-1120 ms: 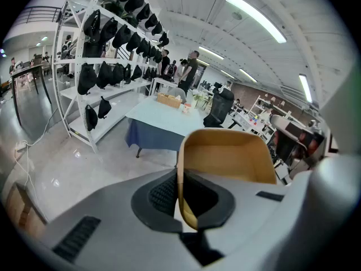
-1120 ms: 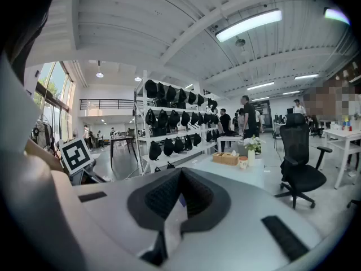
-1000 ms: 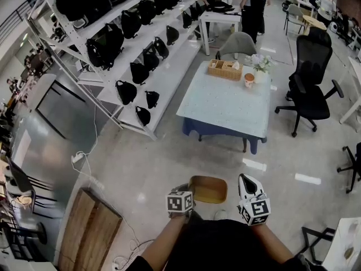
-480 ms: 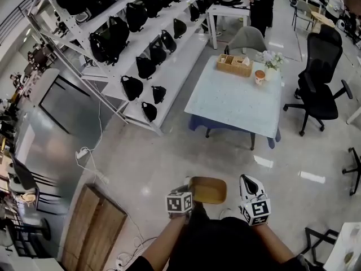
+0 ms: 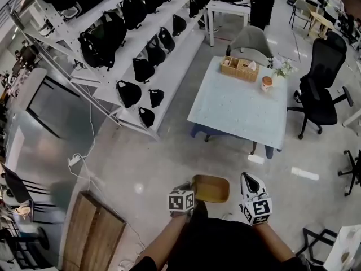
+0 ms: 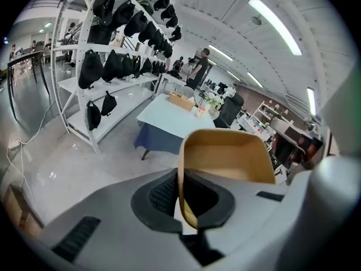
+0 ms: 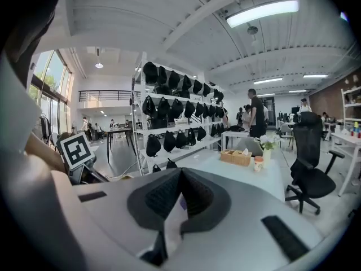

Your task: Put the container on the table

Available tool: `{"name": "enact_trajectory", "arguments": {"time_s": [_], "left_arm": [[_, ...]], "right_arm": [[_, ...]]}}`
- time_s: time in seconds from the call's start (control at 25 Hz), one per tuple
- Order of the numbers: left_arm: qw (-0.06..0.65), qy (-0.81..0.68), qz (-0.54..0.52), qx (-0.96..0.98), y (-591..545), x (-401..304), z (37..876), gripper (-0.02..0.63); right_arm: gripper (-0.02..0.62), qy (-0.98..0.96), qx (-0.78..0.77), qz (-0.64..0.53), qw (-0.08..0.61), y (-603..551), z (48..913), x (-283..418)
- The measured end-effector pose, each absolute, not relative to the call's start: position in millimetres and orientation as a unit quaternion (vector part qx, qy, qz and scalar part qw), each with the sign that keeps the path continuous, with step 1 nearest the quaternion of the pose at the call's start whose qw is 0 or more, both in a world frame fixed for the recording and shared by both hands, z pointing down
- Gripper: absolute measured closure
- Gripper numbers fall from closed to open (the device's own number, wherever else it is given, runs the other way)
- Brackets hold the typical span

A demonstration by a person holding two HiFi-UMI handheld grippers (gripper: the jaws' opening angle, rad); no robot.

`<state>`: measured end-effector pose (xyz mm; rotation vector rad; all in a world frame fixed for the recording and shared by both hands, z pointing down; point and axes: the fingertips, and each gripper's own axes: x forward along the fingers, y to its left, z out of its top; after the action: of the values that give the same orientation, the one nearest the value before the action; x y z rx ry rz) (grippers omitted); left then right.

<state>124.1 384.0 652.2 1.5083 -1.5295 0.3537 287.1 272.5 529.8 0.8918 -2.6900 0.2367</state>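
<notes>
A tan wooden container [image 5: 211, 189] hangs over the floor in front of my body. My left gripper [image 5: 190, 186] is shut on its left rim. In the left gripper view the thin rim stands pinched between the jaws [image 6: 180, 174], and the container [image 6: 231, 157] opens out beyond them. My right gripper [image 5: 249, 184] is shut and holds nothing; it sits just right of the container. Its jaws [image 7: 180, 193] meet with nothing between them. The pale blue table [image 5: 237, 109] stands ahead across bare floor, and it also shows as the table [image 6: 163, 117] and the table [image 7: 265, 179] in the gripper views.
On the table's far end are a wicker basket [image 5: 240, 68], a cup [image 5: 266, 83] and flowers [image 5: 280, 68]. A white rack of black bags [image 5: 135, 44] runs along the left. A black office chair [image 5: 321, 89] stands right, a grey chair [image 5: 251, 38] behind, and a wooden board [image 5: 93, 233] lies near left.
The view has moved forward toward the table, which now looks a little larger. Both grippers keep their places in front of me, and the container stays in the left one.
</notes>
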Motion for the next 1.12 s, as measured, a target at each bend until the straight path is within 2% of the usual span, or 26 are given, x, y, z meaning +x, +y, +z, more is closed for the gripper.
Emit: {"name": "enact_trajectory", "arguments": {"time_s": [0.44,0.68,1.12], "left_arm": [[0.450,-0.607,0.146,0.639,311,-29,637,0.597],[0.451,-0.604,0.137,0.643,285,-104,641,0.597],[0.461,-0.607,0.118,0.636,273,-147,656,0.597]], "right_arm": [[0.597,-0.922,0.337,0.038,0.185,211,506,151],[0.597,-0.913,0.358,0.040,0.194,200,511,99],[0.597,-0.897,0.385,0.063,0.206,180,515,77]]}}
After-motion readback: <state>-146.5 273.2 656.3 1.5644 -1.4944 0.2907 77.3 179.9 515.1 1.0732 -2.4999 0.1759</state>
